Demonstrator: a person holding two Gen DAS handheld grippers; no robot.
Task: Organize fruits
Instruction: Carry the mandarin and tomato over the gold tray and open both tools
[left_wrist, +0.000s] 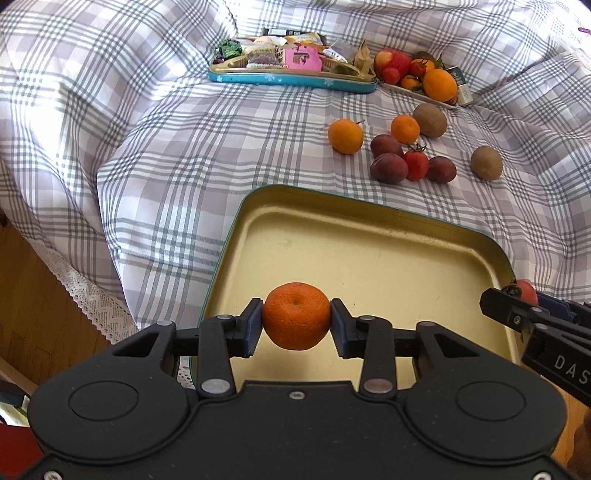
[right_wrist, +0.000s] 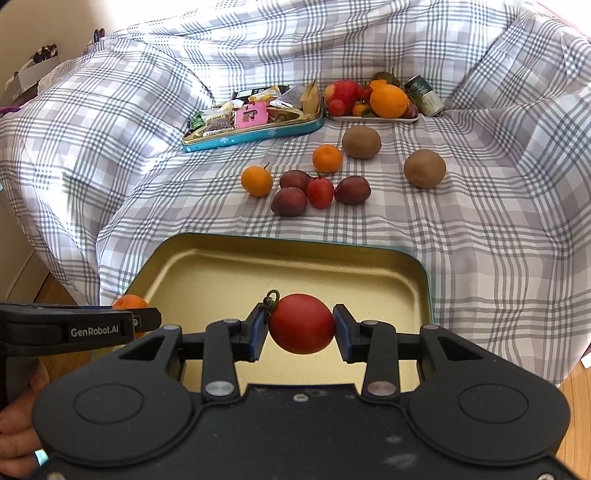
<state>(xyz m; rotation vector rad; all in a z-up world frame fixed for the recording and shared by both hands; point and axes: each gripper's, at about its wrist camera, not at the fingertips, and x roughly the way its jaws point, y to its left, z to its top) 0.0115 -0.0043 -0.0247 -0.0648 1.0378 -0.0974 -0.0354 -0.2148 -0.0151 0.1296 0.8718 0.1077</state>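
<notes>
A checked grey-and-white cloth (right_wrist: 480, 240) covered the whole surface, rumpled into folds at the back. On its near edge lay a gold tin tray (right_wrist: 207, 273) with a teal rim, its floor bare, and both tools hung above it. The left gripper (left_wrist: 296, 320) pinched a mandarin (left_wrist: 296, 315) between its blue pads, above the tray's near left part; the right gripper (right_wrist: 301, 325) pinched a red tomato (right_wrist: 301, 323), stem to the left, above the near middle. Further back sat a teal tin of wrapped snacks (right_wrist: 255, 129), and just right of it a small white plate (right_wrist: 376, 119) heaped with fruit — a large orange (right_wrist: 388, 100) in front, a can (right_wrist: 424, 96) lying beside it. Loose on the cloth between tray and plate were two kiwis (right_wrist: 424, 168), well apart, two small mandarins (right_wrist: 257, 181), and three dark plums (right_wrist: 289, 201) clustered around a small stemmed tomato (right_wrist: 320, 192).
</notes>
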